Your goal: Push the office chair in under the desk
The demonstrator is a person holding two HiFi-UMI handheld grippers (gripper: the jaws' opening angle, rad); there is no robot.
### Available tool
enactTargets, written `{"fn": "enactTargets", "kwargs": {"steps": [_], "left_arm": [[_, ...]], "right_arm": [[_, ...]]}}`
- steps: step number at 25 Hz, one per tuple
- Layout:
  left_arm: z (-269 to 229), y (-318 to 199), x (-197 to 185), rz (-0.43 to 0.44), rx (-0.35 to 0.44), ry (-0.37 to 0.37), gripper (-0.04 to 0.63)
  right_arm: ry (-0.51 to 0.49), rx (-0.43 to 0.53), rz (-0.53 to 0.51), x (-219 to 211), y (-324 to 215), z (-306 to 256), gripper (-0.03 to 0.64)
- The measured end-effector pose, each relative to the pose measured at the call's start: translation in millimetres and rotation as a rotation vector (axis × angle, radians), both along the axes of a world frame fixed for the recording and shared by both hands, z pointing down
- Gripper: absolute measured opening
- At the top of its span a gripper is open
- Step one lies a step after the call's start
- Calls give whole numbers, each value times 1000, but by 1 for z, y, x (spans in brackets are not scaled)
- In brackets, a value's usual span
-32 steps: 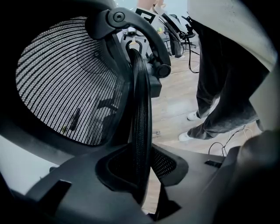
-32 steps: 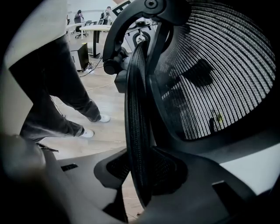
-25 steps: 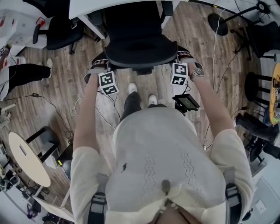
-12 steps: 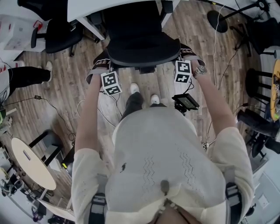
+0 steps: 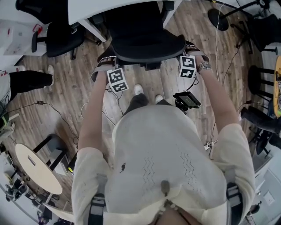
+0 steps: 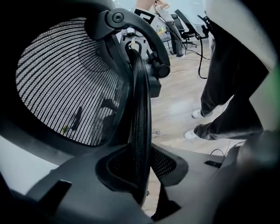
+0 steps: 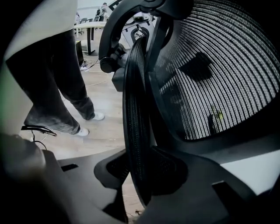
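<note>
Chair (image 5: 145, 44) slid further under desk (image 5: 88, 11), left claw (image 6: 142, 175) and right claw (image 7: 140, 175) gripping it.

Both arms stretch forward toward the upper middle of the head view, with the left arm (image 5: 93, 116) and the right arm (image 5: 218, 103) nearly straight. The left tool (image 5: 115, 75) and the right tool (image 5: 188, 67) point steeply down (marker cubes facing the camera). Each has its jaws clamped on a side rim of the chair back (image 5: 145, 46).
</note>
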State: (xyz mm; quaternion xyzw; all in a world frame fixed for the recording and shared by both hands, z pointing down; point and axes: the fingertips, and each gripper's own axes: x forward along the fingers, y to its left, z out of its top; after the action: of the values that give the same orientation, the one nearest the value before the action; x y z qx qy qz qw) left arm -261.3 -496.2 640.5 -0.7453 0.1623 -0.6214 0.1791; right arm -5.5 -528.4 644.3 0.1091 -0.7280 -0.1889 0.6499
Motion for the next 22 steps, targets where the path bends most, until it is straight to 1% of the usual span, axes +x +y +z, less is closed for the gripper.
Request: {"fn": "enactTargets", "kwargs": {"steps": [5, 17, 22], "left_arm": [[-1, -9, -2, 4, -1, 3, 117], [2, -27, -13, 14, -6, 6, 115], [0, -23, -4, 22, -6, 13, 115]], "right_arm": [[16, 9, 13, 1, -10, 1, 120], [12, 8, 16, -11, -29, 5, 120], [9, 7, 15, -2, -25, 3, 120]]}}
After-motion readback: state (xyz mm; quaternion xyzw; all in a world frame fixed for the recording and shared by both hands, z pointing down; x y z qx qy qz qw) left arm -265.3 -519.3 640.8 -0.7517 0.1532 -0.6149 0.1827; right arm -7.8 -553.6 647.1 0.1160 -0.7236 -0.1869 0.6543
